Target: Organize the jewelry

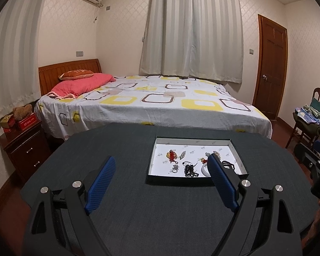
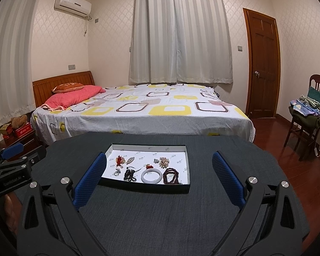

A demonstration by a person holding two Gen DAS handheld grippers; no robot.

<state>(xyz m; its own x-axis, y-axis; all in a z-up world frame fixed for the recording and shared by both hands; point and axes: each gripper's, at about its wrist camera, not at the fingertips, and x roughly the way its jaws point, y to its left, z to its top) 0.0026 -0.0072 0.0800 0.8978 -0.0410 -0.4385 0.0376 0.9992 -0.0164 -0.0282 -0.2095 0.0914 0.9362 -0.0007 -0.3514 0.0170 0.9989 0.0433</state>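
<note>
Two tongs [image 1: 162, 166] [image 2: 160, 163] spread wide, jewelry tray [image 2: 188, 186] on table [image 2: 160, 213]

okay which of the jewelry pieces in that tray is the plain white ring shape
The white bangle, near the front edge of the tray, between the black cord bundle and the dark red bead strand. It alone is one smooth hoop.

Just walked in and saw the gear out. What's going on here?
A person holds a gripper in each hand over a dark table. Both the left gripper and the right gripper are open and empty. Ahead sits a shallow tray holding jewelry, including a white bangle and a dark red bead necklace. Nothing has been picked up.
</note>
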